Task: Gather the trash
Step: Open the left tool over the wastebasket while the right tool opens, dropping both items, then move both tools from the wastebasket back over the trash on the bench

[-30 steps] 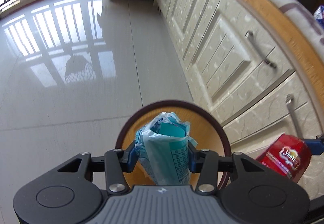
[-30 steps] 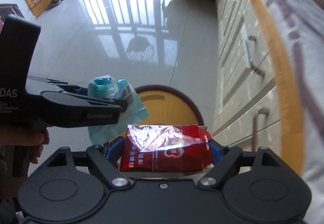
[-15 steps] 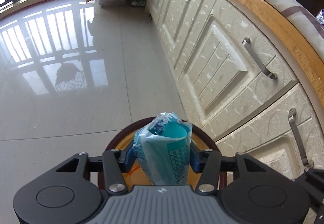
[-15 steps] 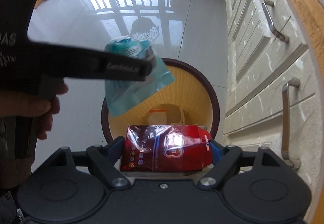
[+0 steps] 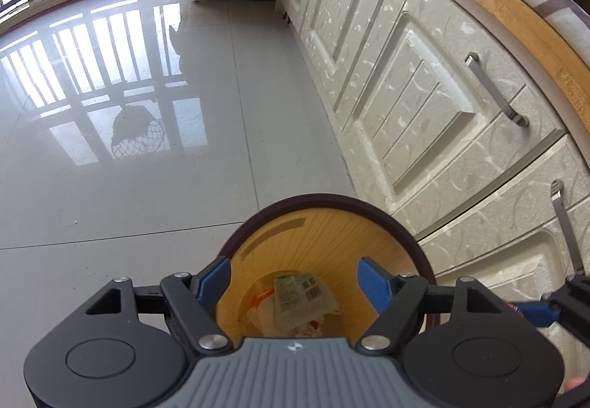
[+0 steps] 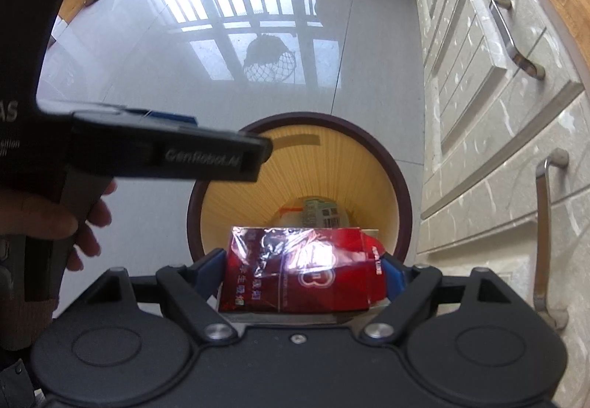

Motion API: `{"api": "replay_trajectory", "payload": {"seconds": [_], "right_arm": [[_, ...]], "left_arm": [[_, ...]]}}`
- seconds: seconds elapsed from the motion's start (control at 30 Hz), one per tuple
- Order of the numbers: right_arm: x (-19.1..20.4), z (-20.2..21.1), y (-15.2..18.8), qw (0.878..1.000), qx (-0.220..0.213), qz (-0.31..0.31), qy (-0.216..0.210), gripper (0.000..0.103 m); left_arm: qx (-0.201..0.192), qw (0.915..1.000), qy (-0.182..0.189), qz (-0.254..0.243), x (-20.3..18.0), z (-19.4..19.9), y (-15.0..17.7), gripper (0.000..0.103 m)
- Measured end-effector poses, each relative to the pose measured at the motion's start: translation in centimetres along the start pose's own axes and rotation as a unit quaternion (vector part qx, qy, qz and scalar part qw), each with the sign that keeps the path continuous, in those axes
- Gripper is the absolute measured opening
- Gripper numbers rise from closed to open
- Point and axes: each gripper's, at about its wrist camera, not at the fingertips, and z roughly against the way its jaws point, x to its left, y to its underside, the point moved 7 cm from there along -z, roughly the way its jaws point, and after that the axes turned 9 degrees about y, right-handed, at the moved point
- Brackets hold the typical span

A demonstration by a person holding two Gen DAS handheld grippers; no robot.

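The left gripper's fingers (image 5: 213, 279) stand wide apart and empty over the bin (image 5: 332, 203), a wrapper (image 5: 300, 297) lying inside, while the right gripper (image 6: 304, 269) clamps the red packet (image 6: 298, 269) above the rim, seemingly awaiting release next.

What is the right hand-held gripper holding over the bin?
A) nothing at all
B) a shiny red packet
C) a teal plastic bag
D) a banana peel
B: the right hand-held gripper is clamped on a shiny red packet above the waste bin, while the left hand-held gripper is open with nothing in it.
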Motion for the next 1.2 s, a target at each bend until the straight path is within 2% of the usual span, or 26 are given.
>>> {"api": "replay_trajectory", "payload": {"seconds": [0.13, 0.23, 0.43, 0.67, 0.87, 1.2], "right_arm": [[0.1, 0.2, -0.3, 1.0, -0.012, -0.005, -0.004, 0.097], [0.1, 0.2, -0.3, 1.0, -0.011, -0.009, -0.01, 0.099], [-0.4, 0.0, 0.2, 1.0, 0.008, -0.017, -0.004, 0.102], [-0.3, 0.4, 1.0, 1.0, 0.023, 0.0, 0.009, 0.103], [-0.2, 1.4, 1.0, 1.0, 0.014, 0.008, 0.013, 0.103], [-0.5, 5.2, 1.1, 0.999, -0.019, 0.012, 0.027, 0.103]], "left_arm": [[-0.002, 1.0, -0.004, 0.002, 0.5, 0.5, 0.1, 0.079], [0.0, 1.0, -0.007, -0.002, 0.6, 0.7, 0.3, 0.081], [0.01, 0.9998, -0.019, -0.005, 0.9, 1.3, 1.0, 0.084], [0.022, 0.9992, -0.031, -0.007, 1.1, 2.8, 1.4, 0.09], [0.02, 0.9989, -0.042, -0.001, 1.2, 4.9, 1.5, 0.099], [0.027, 0.9981, -0.052, 0.017, 1.0, 8.9, 3.0, 0.103]]}}
